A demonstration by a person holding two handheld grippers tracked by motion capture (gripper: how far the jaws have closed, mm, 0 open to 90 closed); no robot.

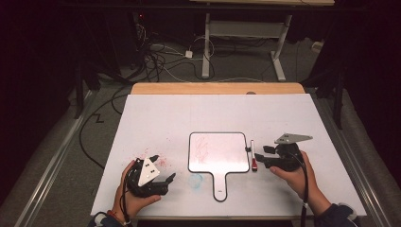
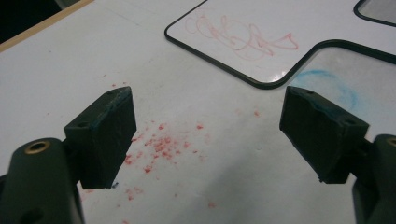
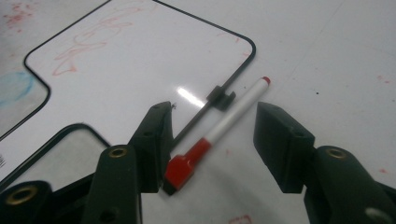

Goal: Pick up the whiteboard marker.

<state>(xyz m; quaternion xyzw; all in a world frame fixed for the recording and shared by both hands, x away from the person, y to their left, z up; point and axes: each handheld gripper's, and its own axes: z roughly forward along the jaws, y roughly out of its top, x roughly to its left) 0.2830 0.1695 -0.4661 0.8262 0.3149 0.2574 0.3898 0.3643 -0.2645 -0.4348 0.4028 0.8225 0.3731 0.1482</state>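
Note:
A small paddle-shaped whiteboard (image 1: 219, 152) with a black rim lies mid-table, its handle pointing toward me and a red scribble (image 2: 243, 37) on its surface. A white marker with a red cap (image 1: 253, 156) lies along the board's right edge. My right gripper (image 1: 257, 153) is open just right of the marker; in the right gripper view the marker (image 3: 219, 130) lies on the table between the two jaws, untouched. My left gripper (image 1: 168, 182) stands open at the front left, over red specks (image 2: 161, 144) on the table, with nothing between its pads.
A white sheet (image 1: 156, 118) covers the table, with a wooden strip (image 1: 217, 88) at the far edge. A faint blue smudge (image 1: 196, 180) marks the sheet left of the board's handle. A small black clip (image 3: 221, 98) sits on the board's rim. Cables and a desk frame are on the floor beyond.

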